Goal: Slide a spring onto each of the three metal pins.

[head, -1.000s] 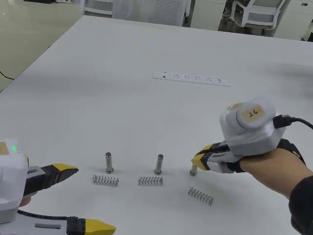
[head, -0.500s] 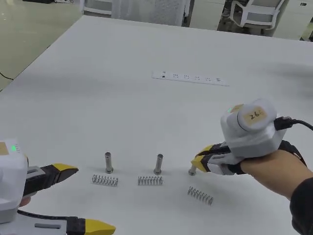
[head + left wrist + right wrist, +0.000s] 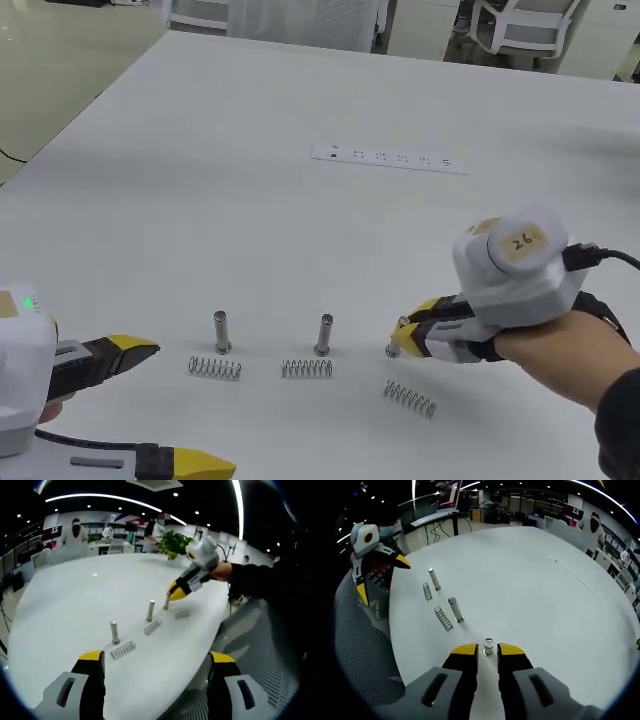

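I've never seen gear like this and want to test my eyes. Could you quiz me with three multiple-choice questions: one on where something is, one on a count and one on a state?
1. Where is the right gripper?
A. At the end pin of the row
B. Over the middle pin
C. Resting on a chair

2. How many springs lie flat on the table?
A. One
B. Two
C. Three

3. How do the left gripper's jaws stand?
A. Shut on a spring
B. Wide open, nothing between them
C. Shut on a pin

Answers:
1 A: in the right gripper view its jaws stand on either side of that pin.
2 C: the head view shows three coils lying in a row.
3 B: the left gripper view shows a broad gap with only table beyond it.
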Demonstrator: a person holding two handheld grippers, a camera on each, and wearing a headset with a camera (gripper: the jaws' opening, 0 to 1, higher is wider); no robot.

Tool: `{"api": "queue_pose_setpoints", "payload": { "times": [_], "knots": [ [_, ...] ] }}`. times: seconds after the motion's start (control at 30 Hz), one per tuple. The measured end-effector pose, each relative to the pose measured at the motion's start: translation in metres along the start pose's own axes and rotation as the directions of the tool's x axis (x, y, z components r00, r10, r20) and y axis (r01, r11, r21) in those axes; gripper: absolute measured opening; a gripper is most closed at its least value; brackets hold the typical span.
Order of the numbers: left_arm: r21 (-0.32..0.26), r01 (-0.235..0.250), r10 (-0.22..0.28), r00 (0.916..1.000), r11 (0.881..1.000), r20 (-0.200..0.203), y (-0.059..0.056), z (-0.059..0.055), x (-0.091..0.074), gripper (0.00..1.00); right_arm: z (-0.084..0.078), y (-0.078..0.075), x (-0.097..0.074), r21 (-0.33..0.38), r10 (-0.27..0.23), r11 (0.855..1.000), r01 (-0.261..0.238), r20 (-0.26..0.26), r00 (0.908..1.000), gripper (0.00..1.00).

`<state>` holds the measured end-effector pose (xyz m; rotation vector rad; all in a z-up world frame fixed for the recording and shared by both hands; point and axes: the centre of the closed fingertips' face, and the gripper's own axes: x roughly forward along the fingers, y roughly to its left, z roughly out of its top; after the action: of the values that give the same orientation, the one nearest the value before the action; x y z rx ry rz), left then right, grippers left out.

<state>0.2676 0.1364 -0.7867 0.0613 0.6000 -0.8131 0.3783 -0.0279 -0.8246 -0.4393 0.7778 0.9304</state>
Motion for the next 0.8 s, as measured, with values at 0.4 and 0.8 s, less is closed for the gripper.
{"api": "queue_pose_setpoints", "payload": {
  "times": [0.4, 0.8],
  "knots": [
    [0.0, 0.001, -0.001, 1.0, 1.0, 0.003, 0.0, 0.001, 0.0, 0.81, -0.017, -0.003, -0.008, 0.017, -0.02, 1.0, 0.02, -0.017, 0.9997, 0.14],
    [0.005, 0.006, -0.006, 1.0, 1.0, -0.003, -0.002, -0.001, 0.0, 0.81, -0.026, 0.007, -0.015, 0.018, -0.001, 1.0, 0.001, -0.025, 0.9997, 0.15]
  ]
}}
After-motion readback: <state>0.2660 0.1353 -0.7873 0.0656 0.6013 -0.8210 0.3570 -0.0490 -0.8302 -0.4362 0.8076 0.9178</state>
